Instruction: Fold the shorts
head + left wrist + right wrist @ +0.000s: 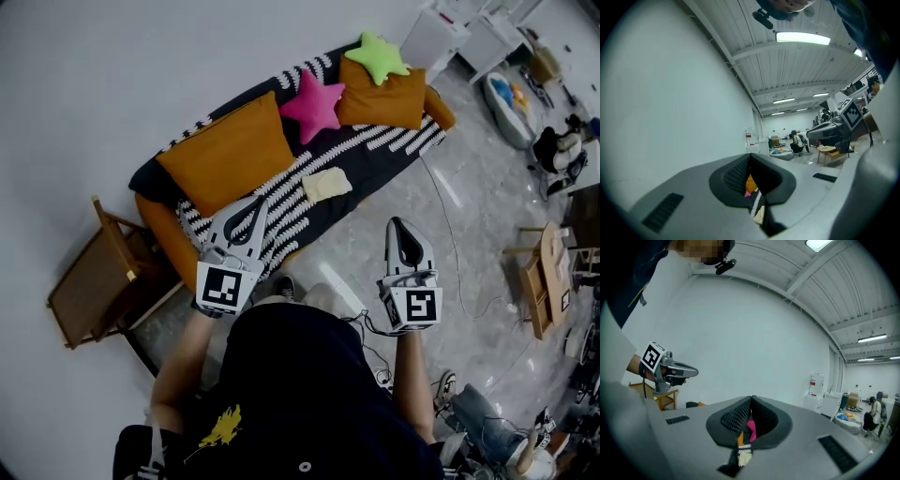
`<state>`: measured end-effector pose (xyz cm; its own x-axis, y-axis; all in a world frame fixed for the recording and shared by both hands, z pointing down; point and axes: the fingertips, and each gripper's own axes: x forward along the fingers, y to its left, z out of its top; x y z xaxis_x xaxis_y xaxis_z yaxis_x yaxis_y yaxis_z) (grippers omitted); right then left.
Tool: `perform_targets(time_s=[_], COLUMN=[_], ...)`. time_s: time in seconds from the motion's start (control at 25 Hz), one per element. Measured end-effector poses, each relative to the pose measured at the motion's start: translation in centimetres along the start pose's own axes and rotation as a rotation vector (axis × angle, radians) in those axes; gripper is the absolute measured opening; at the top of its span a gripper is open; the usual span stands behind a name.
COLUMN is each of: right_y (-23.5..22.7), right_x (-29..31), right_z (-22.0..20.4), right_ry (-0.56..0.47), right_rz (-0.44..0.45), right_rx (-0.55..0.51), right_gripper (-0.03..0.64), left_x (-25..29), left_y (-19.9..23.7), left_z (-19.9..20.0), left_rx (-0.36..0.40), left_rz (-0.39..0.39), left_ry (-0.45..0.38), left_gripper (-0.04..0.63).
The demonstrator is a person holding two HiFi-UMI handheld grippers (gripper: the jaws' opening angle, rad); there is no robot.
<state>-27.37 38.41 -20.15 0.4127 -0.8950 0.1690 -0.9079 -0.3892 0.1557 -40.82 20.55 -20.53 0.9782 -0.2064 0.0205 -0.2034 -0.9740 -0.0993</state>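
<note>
The pale yellow shorts (326, 185) lie in a small folded bundle on the striped sofa cover (375, 141), in front of the pink star cushion (312, 105). My left gripper (255, 202) is held over the sofa's near edge, left of the shorts, jaws shut with nothing in them. Over the floor, clear of the sofa, my right gripper (399, 225) is also shut and empty. In the left gripper view a sliver of the shorts (759, 215) shows below the closed jaws of the left gripper (750, 155). The right gripper view shows the same past the right gripper (751, 399): the shorts (744, 456).
Two orange cushions (228, 153) and a green star cushion (377, 56) rest on the sofa. A wooden chair (94, 281) stands at the sofa's left end. A cable (457, 253) runs over the tiled floor; wooden furniture (547, 277) and white cabinets (433, 37) stand further right.
</note>
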Motion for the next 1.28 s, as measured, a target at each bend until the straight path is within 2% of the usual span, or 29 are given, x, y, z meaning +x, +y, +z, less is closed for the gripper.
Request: perform_targets(time_s=[0.12,0.24,0.48,0.72,1.0,1.16,1.28], right_y=[0.3,0.0,0.1,-0.1,-0.5,-0.4,-0.4], right_x=[0.0,0.1,0.4,0.0,-0.4,-0.5,-0.8], right_z=[0.1,0.3,1.4,0.6,-0.4,-0.4,-0.2], right_ry=[-0.007,-0.013,-0.073,-0.042,-0.011,-0.012,-0.004], right_rz=[0.005,0.001,-0.007,-0.016,-0.020,-0.013,-0.015], right_rx=[-0.002,0.015,0.044,0.039,0.034,0.016,0.016], right_gripper=[0.017,0.017,0.017,0.017,0.017,0.017,0.017], left_x=[-0.4,-0.1,0.1,-0.3,0.1,0.0,0.1], left_y=[0.0,0.2,0.0,-0.1,-0.3,-0.6,-1.1], left_z=[-0.4,0.3,0.4,-0.8,-0.6,-1.0,-0.4], left_rx=[0.009,-0.012,-0.030,-0.024,-0.044,-0.030,-0.039], left_rz=[-0.007,0.008,0.021,0.012,0.017,0.006,0.000], left_ry=[0.040,-0.010,-0.020,0.027,-0.004,0.024,-0.008], left_gripper=[0.014,0.014,0.014,0.014,0.012,0.014,0.014])
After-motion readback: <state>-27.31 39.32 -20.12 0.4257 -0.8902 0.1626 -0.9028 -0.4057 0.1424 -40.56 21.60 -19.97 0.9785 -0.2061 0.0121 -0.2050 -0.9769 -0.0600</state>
